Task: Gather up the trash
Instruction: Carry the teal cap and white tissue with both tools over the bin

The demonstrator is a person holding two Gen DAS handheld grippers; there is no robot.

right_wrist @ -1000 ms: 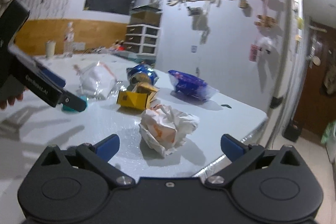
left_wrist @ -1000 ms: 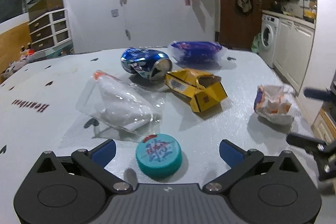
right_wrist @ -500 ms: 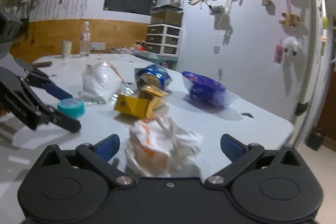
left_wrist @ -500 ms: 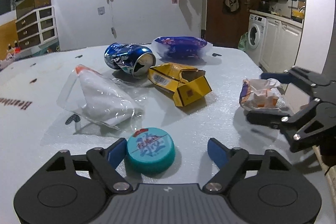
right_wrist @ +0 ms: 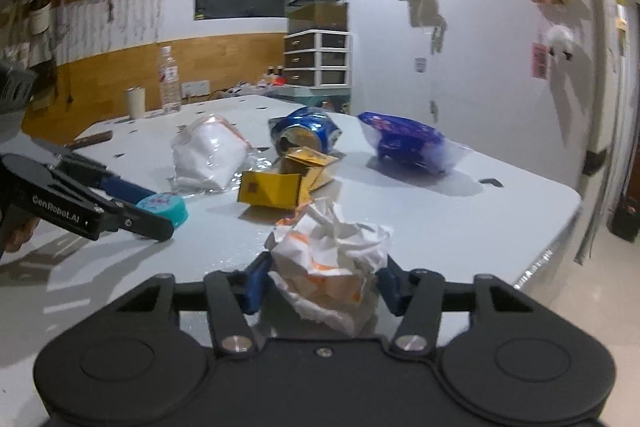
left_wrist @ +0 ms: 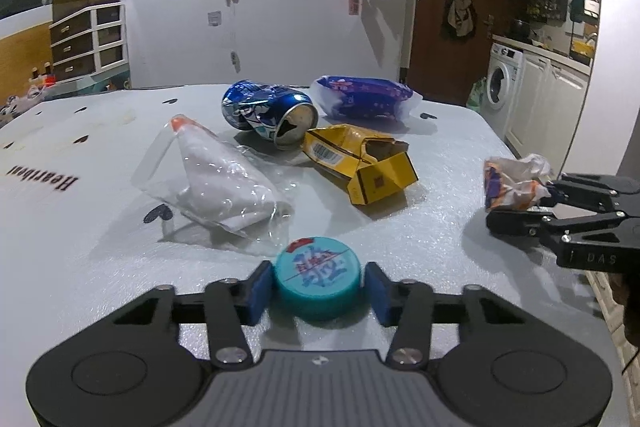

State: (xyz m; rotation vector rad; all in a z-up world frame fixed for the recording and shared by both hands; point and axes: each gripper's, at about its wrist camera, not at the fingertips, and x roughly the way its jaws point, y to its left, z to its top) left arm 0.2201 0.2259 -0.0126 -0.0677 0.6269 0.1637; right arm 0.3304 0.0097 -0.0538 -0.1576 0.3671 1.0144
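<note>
At the table's near edge the left gripper (left_wrist: 318, 287) is closing on the round teal plastic cap (left_wrist: 318, 275); by the right edge the right gripper (right_wrist: 320, 285) is closing around the crumpled white-and-orange paper wrapper (right_wrist: 332, 267). Both need lifting next; farther items wait.

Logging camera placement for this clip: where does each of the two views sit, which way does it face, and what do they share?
Left wrist: on the left gripper, looking across the table toward the kitchen; its jaws are closing around the teal lid; right gripper at right.
Right wrist: on the right gripper, facing the drawers wall; its jaws are closing on the crumpled wrapper; left gripper and a hand at left.
Shared: lid, wrapper, blue can, yellow box.
</note>
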